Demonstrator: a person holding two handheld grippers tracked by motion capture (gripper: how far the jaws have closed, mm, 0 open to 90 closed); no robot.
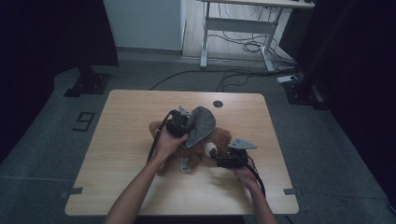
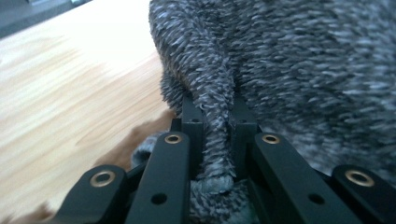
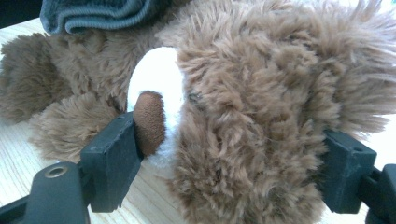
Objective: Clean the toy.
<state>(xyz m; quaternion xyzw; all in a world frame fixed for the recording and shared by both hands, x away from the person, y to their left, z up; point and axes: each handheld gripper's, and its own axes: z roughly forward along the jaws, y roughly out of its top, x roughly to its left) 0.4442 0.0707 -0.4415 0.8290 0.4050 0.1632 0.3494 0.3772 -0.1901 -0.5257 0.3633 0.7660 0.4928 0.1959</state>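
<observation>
Teddy bear (image 3: 243, 116) clamped in right claw (image 3: 224, 154), left claw (image 2: 217, 135) pinching grey garment (image 2: 289, 65).

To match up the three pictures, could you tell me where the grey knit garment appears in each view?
High view: grey knit garment at table centre, over the brown teddy bear.
Left gripper view: upper right, a fold pinched between the jaws.
Right gripper view: top-left corner.
Shared landmark: the wooden table.

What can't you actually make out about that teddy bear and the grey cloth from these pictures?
- High view: the brown teddy bear's middle is hidden under the grey knitted cloth and the left hand.
- Left gripper view: the cloth's outline is cut off by the picture edges.
- Right gripper view: the bear's eyes are lost in fur; its legs are cut off by the edges.
</observation>
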